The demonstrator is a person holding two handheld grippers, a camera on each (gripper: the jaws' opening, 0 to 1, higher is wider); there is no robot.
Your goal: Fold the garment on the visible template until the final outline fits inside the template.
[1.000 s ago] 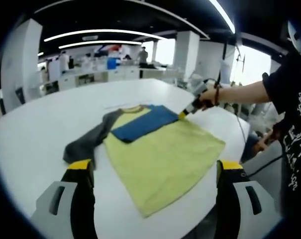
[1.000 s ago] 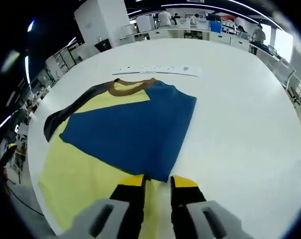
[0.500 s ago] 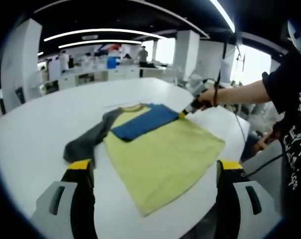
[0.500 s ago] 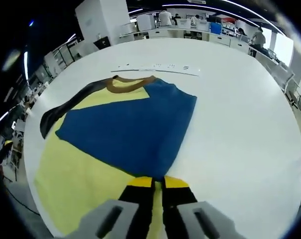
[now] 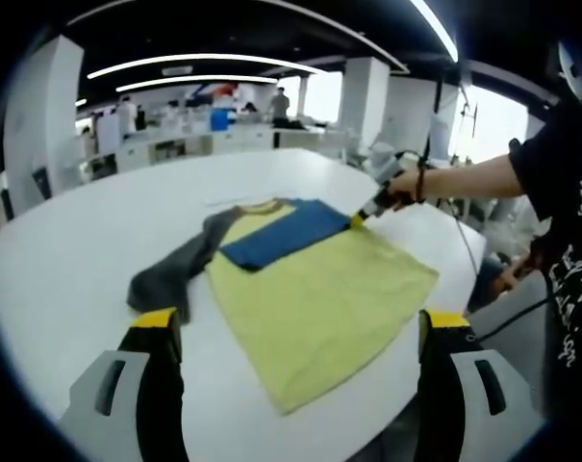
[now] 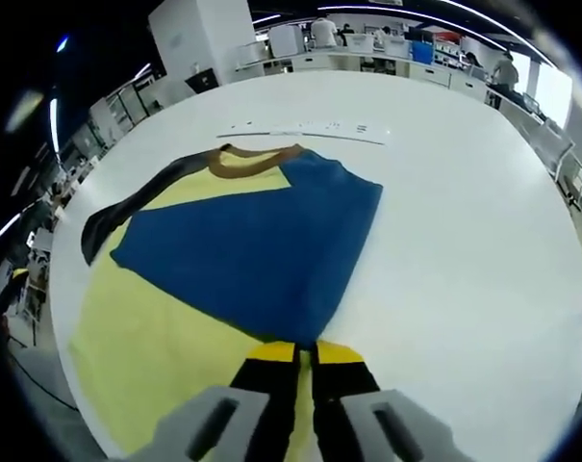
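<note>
A yellow T-shirt [image 5: 319, 303] lies flat on the white table [image 5: 69, 250]. Its blue sleeve [image 6: 252, 250] is folded across the chest, and the dark grey sleeve [image 5: 170, 274] stretches out to the side. The collar [image 6: 247, 162] is brown. My right gripper [image 6: 306, 348] is shut on the blue sleeve's near edge, jaws pressed together; in the left gripper view it [image 5: 360, 218] meets the shirt's far corner. My left gripper [image 5: 300, 320] hovers short of the shirt, jaws wide open with nothing between them.
A thin white strip with small marks [image 6: 300, 128] lies on the table beyond the collar. The person's arm [image 5: 464, 178] and dark shirt [image 5: 569, 250] stand at the table's right edge. Desks and people are far in the background.
My right gripper's jaws have closed from slightly apart onto the blue sleeve's edge. The left gripper has stayed where it was, still open.
</note>
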